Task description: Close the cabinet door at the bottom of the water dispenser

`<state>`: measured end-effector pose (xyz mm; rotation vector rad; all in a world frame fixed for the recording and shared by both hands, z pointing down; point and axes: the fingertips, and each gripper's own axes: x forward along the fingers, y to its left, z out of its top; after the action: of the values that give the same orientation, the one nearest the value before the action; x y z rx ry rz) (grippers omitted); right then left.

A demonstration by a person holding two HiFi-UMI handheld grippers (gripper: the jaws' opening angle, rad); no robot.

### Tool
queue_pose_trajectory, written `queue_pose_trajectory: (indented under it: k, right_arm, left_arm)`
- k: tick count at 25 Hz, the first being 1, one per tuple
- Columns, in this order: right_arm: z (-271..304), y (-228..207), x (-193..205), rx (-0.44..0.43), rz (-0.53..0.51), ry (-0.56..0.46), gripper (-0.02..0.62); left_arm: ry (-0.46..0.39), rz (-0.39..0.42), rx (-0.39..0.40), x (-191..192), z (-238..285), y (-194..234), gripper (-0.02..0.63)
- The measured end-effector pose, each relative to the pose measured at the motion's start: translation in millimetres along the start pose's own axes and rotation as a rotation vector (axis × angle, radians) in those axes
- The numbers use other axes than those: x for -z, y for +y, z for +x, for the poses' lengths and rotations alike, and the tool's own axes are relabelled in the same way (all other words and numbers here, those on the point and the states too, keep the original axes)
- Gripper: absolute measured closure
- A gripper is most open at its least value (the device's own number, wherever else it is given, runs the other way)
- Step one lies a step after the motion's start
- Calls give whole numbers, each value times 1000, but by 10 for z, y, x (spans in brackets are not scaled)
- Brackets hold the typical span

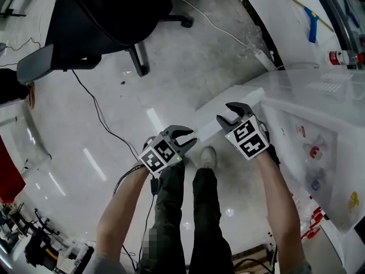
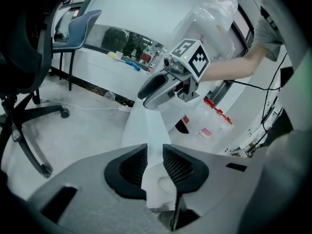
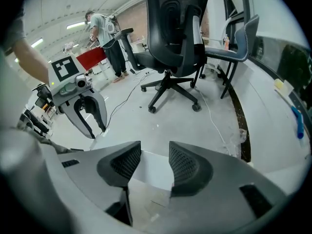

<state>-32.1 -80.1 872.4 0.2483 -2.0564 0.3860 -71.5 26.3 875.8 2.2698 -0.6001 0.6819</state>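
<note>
The white water dispenser (image 1: 308, 96) stands at the right. Its bottom cabinet door (image 1: 206, 131) is swung open toward me and shows from above as a narrow white strip. My left gripper (image 1: 188, 138) is at the door's free end. In the left gripper view the door edge (image 2: 146, 126) fills the narrow gap of the left gripper (image 2: 155, 165), which is shut on it. My right gripper (image 1: 225, 114) sits further along the door's top edge. In its own view the right gripper (image 3: 155, 162) is open, with the door panel (image 3: 156, 177) under the gap.
A black office chair (image 1: 108, 10) stands on the grey floor at the far left, and a black cable (image 1: 97, 113) trails toward me. My legs and a white shoe (image 1: 208, 156) are just behind the door. A person (image 3: 105, 28) stands far back in the room.
</note>
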Motion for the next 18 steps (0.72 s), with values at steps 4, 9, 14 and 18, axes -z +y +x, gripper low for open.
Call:
queue_pose_trajectory:
  k: [4, 9, 14, 18]
  right_arm:
    - [-49, 46, 98, 26, 0, 9, 425]
    - [-150, 93, 267, 105, 7, 0, 425]
    - [-243, 194, 488, 144, 30, 17, 425]
    - [-344, 192, 727, 207, 82, 50, 427]
  left_arm:
    - [-1, -63, 61, 58, 152, -255, 512]
    - [-2, -51, 108, 60, 430, -665, 505]
    - [-51, -50, 83, -80, 556, -840, 505]
    - [-127, -66, 6, -278, 489, -807, 506]
